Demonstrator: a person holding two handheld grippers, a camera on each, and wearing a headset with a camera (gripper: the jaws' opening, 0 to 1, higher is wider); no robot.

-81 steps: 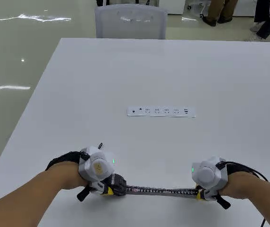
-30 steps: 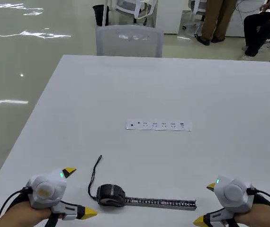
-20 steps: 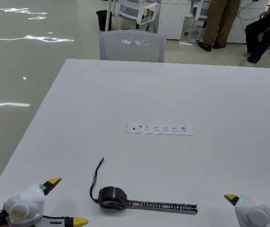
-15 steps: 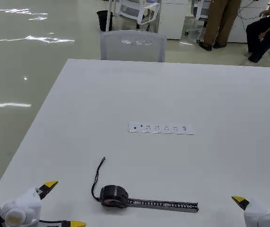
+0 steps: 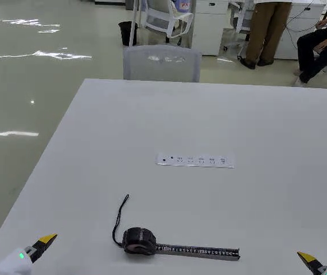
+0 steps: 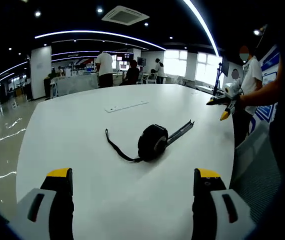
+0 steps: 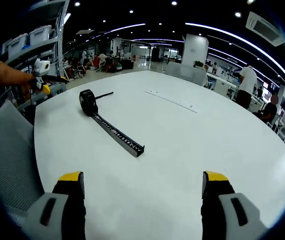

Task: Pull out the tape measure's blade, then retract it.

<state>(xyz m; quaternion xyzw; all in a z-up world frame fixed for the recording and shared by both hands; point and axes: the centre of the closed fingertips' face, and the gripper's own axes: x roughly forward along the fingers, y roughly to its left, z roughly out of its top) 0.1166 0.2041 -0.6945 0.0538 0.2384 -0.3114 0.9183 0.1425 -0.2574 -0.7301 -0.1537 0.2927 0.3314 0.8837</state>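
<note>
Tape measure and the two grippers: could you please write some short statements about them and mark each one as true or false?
1. The blade of the tape measure is pulled out and lies flat on the table. True.
2. The left gripper is shut on the tape measure. False: its jaws stand open, and the tape measure lies apart from it.
3. The right gripper is open and holds nothing. True.
4. The power strip lies across the blade. False: it lies farther up the table, apart from the tape measure.
5. A black strap runs from the tape measure over the table. True.
</note>
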